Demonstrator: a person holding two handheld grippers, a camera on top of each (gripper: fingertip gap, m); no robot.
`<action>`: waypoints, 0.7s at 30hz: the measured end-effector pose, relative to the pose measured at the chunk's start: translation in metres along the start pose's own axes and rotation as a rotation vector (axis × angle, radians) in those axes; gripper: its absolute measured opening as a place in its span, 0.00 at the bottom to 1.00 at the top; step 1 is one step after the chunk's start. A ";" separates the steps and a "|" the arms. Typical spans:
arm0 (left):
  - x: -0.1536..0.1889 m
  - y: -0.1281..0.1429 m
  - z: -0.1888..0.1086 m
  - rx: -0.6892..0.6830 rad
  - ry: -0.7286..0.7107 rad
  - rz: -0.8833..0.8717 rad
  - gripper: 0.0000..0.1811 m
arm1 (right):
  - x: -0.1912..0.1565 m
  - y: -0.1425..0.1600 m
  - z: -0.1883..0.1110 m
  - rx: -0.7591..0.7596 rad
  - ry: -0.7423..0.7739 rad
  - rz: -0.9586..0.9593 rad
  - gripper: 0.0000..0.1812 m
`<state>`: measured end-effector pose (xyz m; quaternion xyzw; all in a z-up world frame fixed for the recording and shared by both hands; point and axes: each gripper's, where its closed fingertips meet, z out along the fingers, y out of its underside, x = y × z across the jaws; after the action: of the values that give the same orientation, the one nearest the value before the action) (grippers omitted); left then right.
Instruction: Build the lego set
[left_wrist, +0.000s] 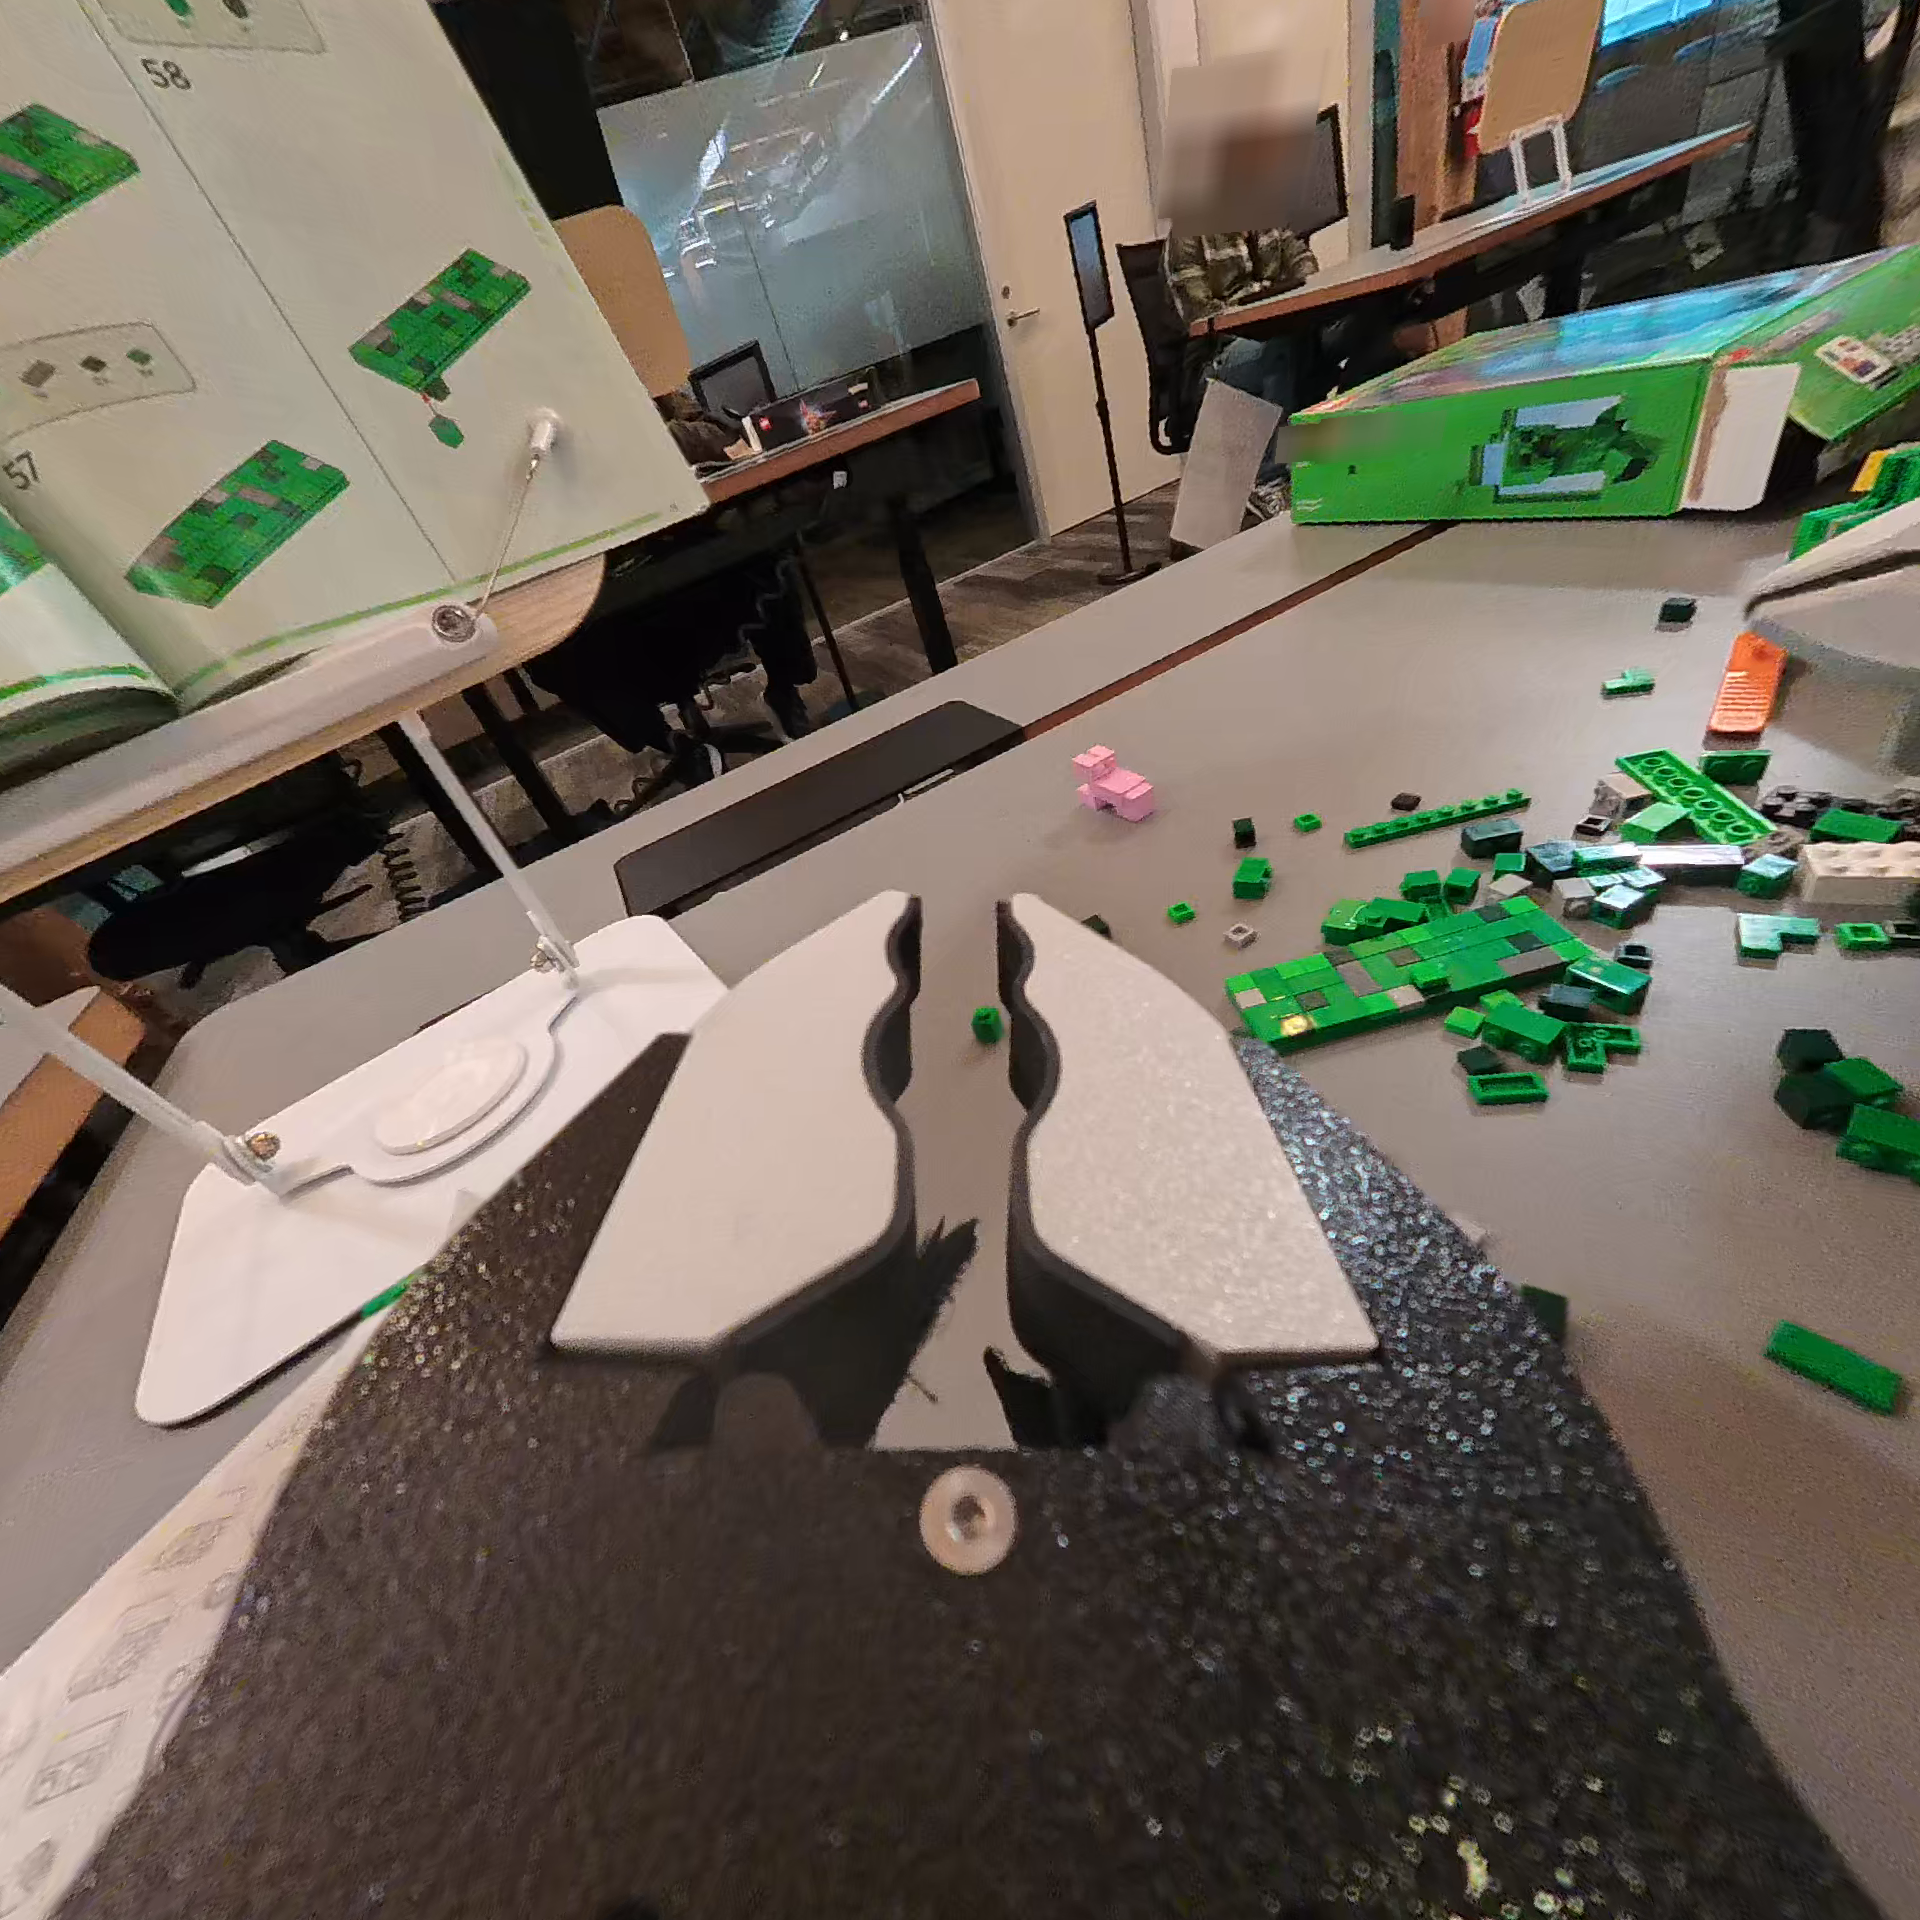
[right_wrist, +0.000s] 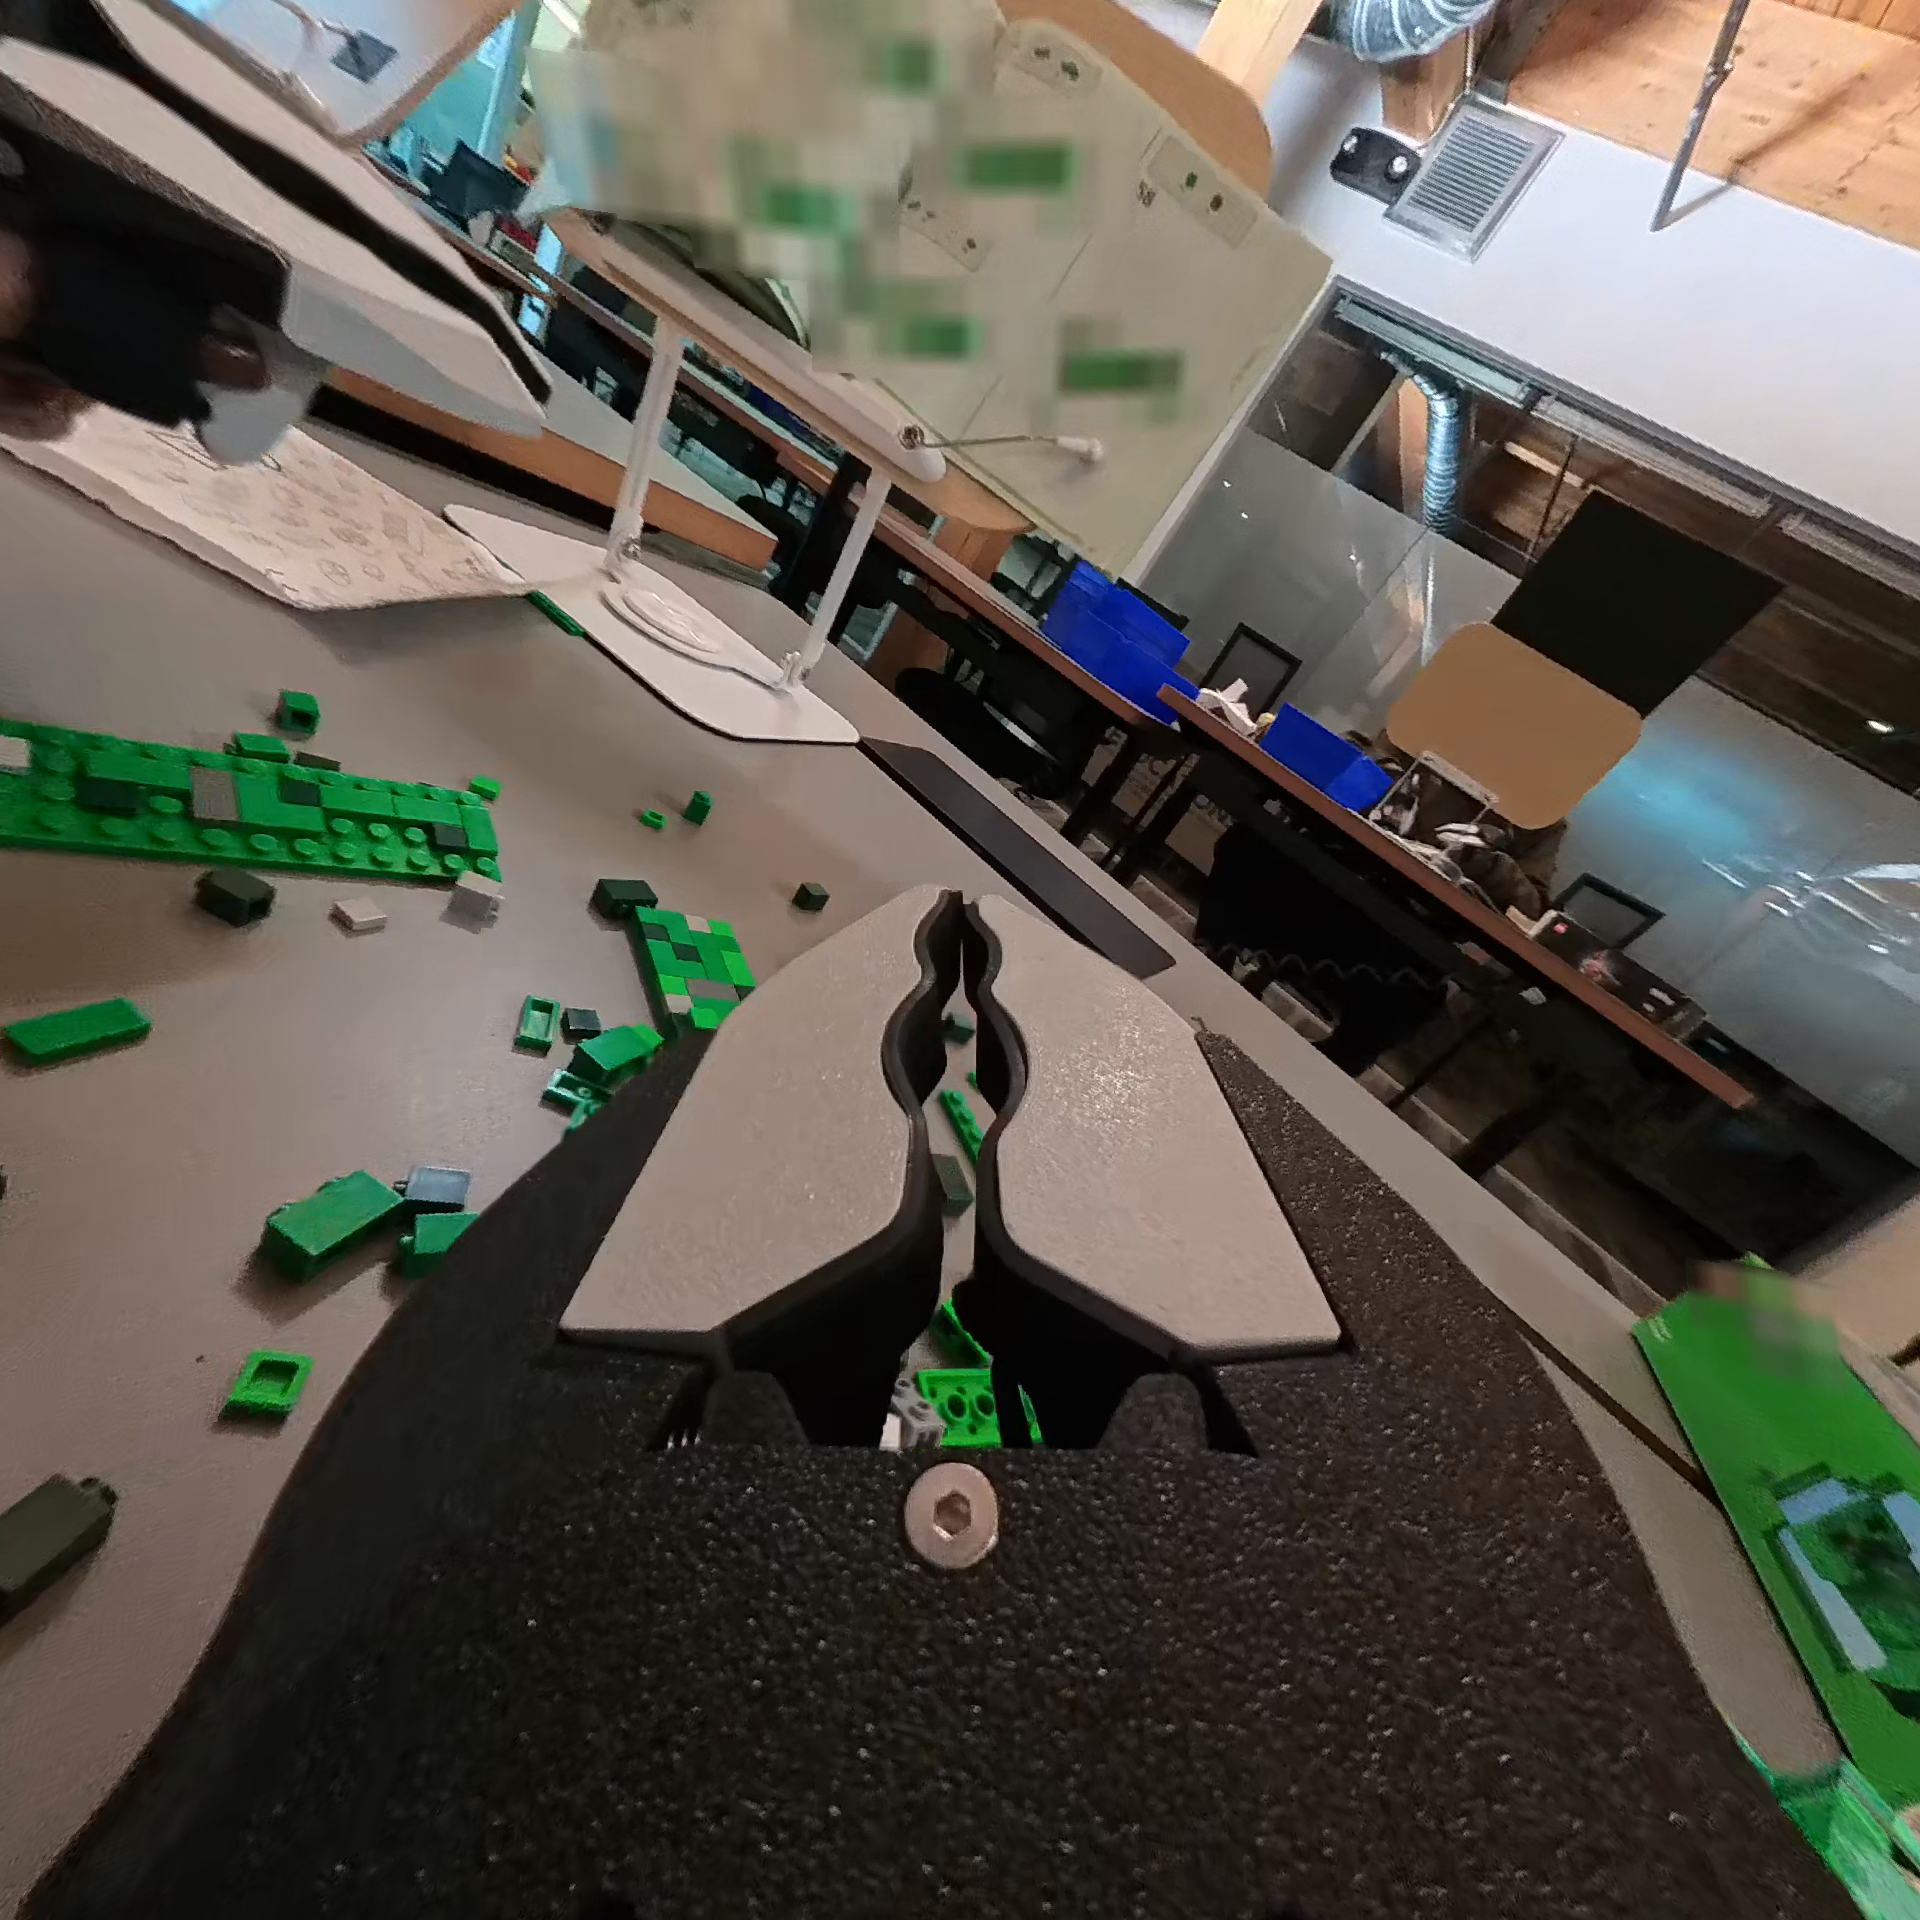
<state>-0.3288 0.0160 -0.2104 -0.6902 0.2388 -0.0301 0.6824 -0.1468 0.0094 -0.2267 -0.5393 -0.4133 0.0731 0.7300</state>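
Observation:
My left gripper (left_wrist: 961, 914) hovers over the grey table (left_wrist: 1558, 1226) with its jaws a little apart and nothing between them. A tiny green stud piece (left_wrist: 985, 1023) lies on the table below the gap. A green tiled plate assembly (left_wrist: 1403, 977) lies to its right among loose green bricks (left_wrist: 1839, 1112). My right gripper (right_wrist: 961, 902) is shut, with no piece visible at its tips. A long green studded plate (right_wrist: 239, 810) and a small tiled green panel (right_wrist: 691, 961) lie to its left. The left gripper also shows in the right wrist view (right_wrist: 416, 353), at the upper left.
An instruction booklet (left_wrist: 260, 364) rests on a white stand (left_wrist: 364, 1143) at the left; the stand also shows in the right wrist view (right_wrist: 707, 644). A green set box (left_wrist: 1507, 436), a pink pig figure (left_wrist: 1114, 784) and an orange separator tool (left_wrist: 1751, 686) lie beyond. A person sits at a far desk. There is about 20 cm between the tips of the two grippers. The long green studded plate (right_wrist: 239, 810) sits 12 cm or so from the ends of my left fingers.

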 end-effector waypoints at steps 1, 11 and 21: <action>0.002 0.000 0.000 0.004 0.004 -0.011 0.07 | -0.001 -0.001 -0.002 0.000 -0.018 0.002 0.00; 0.025 -0.006 0.000 0.053 0.143 -0.105 0.15 | -0.115 -0.018 -0.168 -0.314 -1.176 0.185 0.14; 0.030 -0.002 0.001 0.039 0.175 -0.138 0.15 | -0.148 0.005 -0.208 -0.415 -1.254 0.015 0.12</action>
<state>-0.3017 0.0057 -0.2168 -0.6863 0.2489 -0.1420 0.6685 -0.0990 -0.2213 -0.3246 -0.5268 -0.7620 0.2971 0.2315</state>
